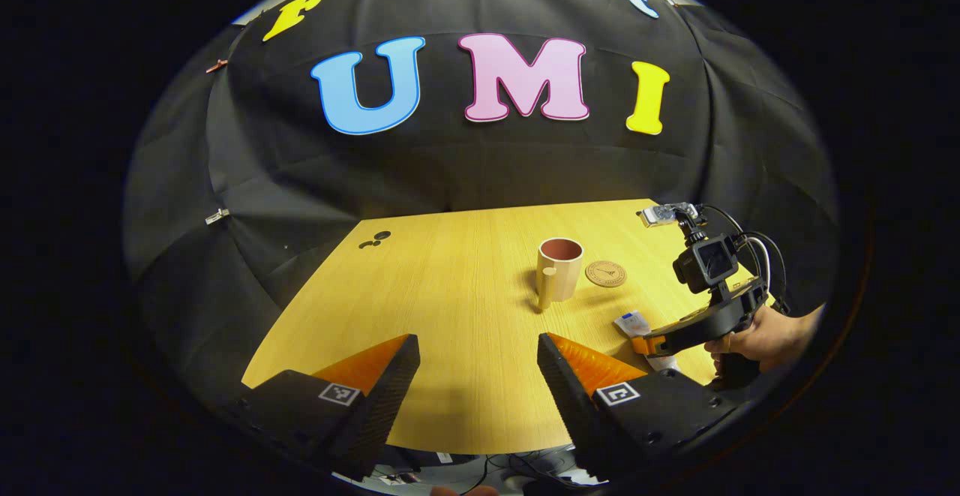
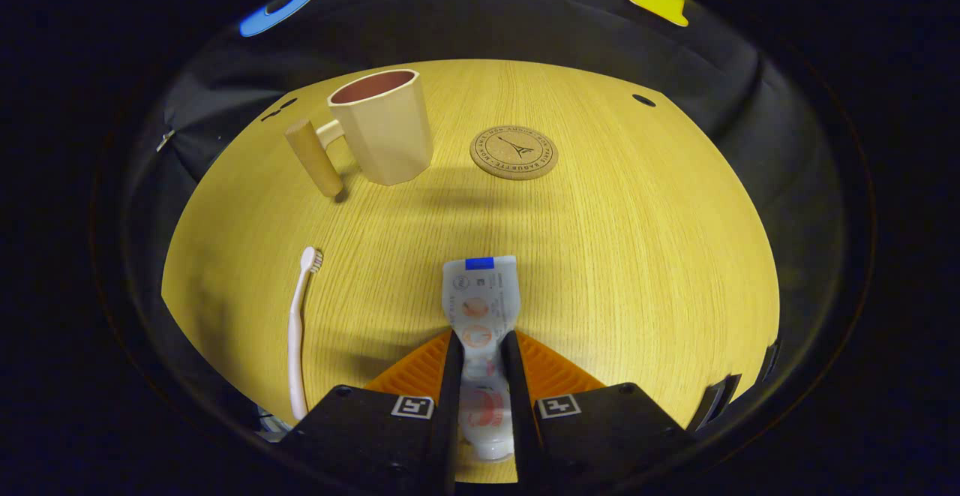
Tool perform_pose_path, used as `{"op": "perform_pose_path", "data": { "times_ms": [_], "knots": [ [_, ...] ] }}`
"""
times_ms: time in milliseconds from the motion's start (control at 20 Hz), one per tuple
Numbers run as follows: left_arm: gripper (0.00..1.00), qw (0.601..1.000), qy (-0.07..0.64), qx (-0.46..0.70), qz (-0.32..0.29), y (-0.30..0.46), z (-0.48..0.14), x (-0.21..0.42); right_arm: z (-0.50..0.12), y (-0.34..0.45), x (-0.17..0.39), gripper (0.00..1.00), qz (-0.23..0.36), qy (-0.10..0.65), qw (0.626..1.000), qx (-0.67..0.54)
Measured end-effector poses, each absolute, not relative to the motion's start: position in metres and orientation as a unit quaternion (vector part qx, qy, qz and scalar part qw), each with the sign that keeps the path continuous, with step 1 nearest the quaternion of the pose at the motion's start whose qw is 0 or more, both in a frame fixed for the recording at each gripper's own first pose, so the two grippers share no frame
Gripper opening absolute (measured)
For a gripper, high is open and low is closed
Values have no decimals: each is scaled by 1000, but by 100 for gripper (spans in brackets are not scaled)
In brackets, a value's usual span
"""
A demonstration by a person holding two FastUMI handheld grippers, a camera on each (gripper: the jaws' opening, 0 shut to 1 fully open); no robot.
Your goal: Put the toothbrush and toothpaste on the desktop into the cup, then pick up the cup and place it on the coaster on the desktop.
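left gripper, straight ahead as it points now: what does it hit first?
Probably nothing soon: the open left gripper faces bare desktop, then the booth wall. The cup sits right of that line, though depth is unclear.

Wood-grain desktop [image 2: 637, 256], cork coaster [image 2: 514, 152], glossy plastic toothpaste [image 2: 481, 297].

The desk [image 2: 637, 256] is showing a light wooden top with fine grain. A beige cup [image 2: 386, 132] with a wooden handle is standing upright on it, and a round cork coaster [image 2: 514, 152] is lying just beside the cup, apart from it. A white toothbrush [image 2: 298, 331] is lying flat near the front edge. The toothpaste [image 2: 480, 297] tube is lying to its right.
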State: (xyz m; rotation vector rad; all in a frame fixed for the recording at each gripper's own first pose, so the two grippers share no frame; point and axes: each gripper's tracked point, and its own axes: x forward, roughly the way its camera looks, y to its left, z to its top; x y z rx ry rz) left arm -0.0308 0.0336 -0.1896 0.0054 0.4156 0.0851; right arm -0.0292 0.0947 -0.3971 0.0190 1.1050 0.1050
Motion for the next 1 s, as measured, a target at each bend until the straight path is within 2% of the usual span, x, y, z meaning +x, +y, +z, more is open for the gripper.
{"op": "perform_pose_path", "data": {
  "times_ms": [50, 150, 200, 250, 300, 350, 400, 1000],
  "knots": [
    [98, 977, 209, 2, 43, 29, -191, -29, -397, 94, -29, 35, 61, 521, 852, 6],
    [98, 975, 216, 1, 46, 21, -196, -25, -397, 92, -30, 28, 72, 520, 851, 11],
    [98, 974, 221, -2, 46, 17, -199, -23, -396, 92, -29, 22, 77, 516, 853, 22],
    [98, 973, 227, -4, 45, 12, -203, -20, -395, 92, -29, 27, 81, 517, 852, 34],
    [98, 971, 233, -6, 46, 7, -208, -17, -393, 90, -29, 27, 86, 514, 852, 43],
    [98, 970, 238, -7, 46, 2, -211, -14, -392, 87, -29, 22, 92, 511, 853, 45],
    [98, 969, 244, -8, 46, -2, -217, -11, -389, 83, -29, 27, 98, 506, 856, 47],
    [98, 943, 331, -16, 33, -58, -301, 39, -345, 44, -25, 27, 150, 474, 861, 111]
  ]
}}
